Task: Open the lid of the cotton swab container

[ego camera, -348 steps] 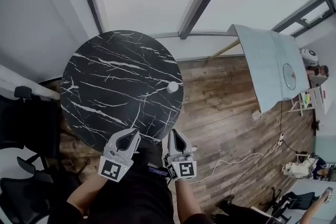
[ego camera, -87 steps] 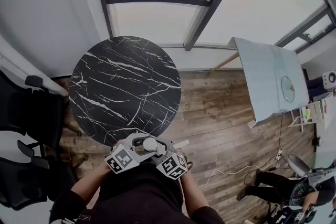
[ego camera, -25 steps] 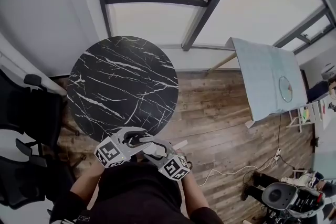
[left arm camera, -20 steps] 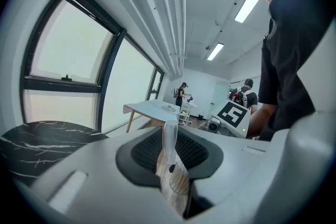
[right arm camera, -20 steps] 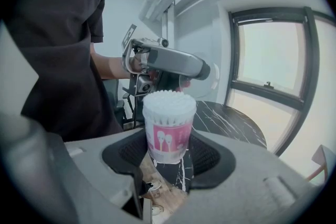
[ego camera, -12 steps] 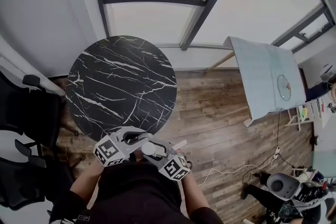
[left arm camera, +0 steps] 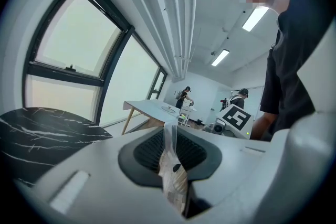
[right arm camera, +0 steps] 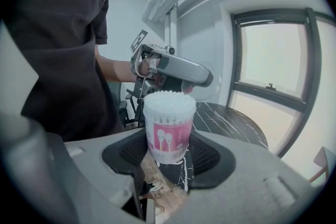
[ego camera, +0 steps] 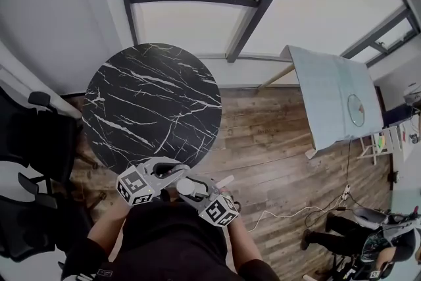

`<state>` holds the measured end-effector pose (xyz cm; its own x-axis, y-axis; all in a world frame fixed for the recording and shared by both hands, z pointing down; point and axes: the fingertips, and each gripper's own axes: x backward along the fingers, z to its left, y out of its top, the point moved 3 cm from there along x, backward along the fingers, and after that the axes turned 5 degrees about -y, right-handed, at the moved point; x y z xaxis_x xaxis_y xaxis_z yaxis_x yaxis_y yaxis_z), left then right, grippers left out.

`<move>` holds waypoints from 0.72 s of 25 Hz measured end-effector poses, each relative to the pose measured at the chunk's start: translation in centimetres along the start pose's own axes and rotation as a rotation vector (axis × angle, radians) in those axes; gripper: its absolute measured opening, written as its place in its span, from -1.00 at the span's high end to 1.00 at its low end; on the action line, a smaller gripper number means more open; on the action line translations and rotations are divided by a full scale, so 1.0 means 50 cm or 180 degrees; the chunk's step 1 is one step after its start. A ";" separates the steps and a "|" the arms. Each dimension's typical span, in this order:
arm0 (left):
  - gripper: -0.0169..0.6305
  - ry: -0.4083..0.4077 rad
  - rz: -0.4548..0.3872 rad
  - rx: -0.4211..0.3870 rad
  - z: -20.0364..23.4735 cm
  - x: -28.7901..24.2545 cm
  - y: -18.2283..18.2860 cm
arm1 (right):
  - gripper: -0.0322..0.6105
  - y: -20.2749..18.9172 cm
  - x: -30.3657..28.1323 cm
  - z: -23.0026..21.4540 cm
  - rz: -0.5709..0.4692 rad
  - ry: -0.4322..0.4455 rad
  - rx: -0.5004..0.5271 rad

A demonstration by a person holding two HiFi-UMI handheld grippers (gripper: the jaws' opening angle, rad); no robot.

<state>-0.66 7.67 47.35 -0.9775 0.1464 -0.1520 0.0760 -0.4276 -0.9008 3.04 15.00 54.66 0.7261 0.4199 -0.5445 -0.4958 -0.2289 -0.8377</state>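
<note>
Marble bench at eleven o'clock. The right gripper, jaws wide, clamps the cotton swab container off its five o'clock edge. The left gripper, jaws nearly together, pinches the clear lid. Opening looks done.

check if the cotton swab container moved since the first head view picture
Yes. The cotton swab container has left the right edge of the marble table and now sits in the right gripper, below the table's near rim.

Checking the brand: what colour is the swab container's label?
The label is pink with white swab drawings, best in the right gripper view.
</note>
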 end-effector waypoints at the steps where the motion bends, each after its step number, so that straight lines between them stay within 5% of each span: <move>1: 0.79 0.0009 0.0013 0.0024 0.001 -0.001 -0.001 | 0.15 -0.001 0.000 0.000 0.0007 0.0006 0.0001; 18: 0.78 -0.0256 -0.0111 0.0600 0.000 0.002 -0.013 | 0.15 0.004 0.022 0.017 -0.0158 0.0208 0.0026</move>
<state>-0.79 7.95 47.93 -0.9920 0.0956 -0.0822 0.0110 -0.5840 -0.8117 3.34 16.15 53.92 0.7794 0.3722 -0.5040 -0.4621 -0.2018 -0.8636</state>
